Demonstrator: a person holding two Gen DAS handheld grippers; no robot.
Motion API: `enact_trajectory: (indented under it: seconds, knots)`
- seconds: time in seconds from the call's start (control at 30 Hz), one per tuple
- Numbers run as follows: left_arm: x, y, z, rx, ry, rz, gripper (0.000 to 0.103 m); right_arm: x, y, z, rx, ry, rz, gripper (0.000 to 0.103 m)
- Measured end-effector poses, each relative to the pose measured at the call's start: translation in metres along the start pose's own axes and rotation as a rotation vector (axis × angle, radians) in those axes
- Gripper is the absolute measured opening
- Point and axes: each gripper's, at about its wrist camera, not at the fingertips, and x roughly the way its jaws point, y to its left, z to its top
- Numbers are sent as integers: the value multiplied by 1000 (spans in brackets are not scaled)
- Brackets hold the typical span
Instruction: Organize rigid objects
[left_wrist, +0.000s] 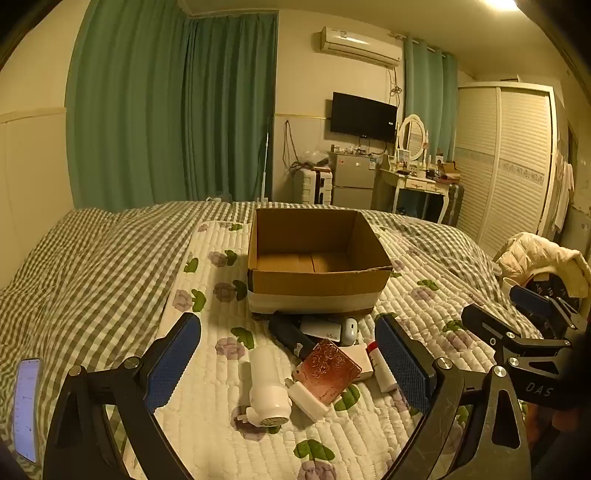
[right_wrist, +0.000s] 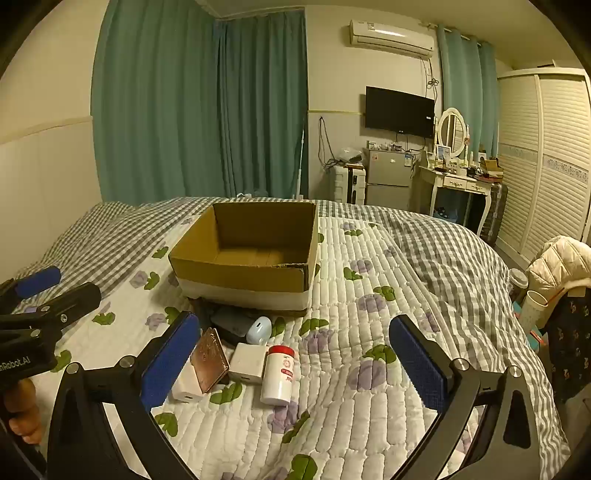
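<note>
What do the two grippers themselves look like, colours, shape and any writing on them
Both are black, angular metal frames with silver bolts. Each finger carries a flat, textured blue pad. The right gripper shows white letters "DAS" on its body; the left gripper shows white lettering ending "Robot.AI". No cables are visible. A bare hand grips the left one.

Small objects (left_wrist: 325, 354) heaped before open box (left_wrist: 317, 273)

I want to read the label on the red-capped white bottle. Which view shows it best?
The right wrist view: the red-capped white bottle lies fully exposed, label facing up. In the left wrist view the left hand-held gripper's finger partly hides it.
</note>
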Motion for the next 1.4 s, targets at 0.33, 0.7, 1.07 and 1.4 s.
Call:
enact_trajectory:
  seconds: [0.33, 0.7, 1.07, 1.4]
  knots:
    - [0, 1, -2, 8, 0, 11, 97, 2, 0, 0, -6, 5, -9, 103]
    - [5, 4, -3, 19, 4, 39, 97, 1, -3, -2, 4, 2, -5, 103]
    - [4, 1, -4, 34, -10, 51, 97, 5, -1, -4, 6, 15, -3, 103]
    - [6, 1, -6, 28, -6, 53, 97, 6, -2, -5, 10, 21, 1, 103]
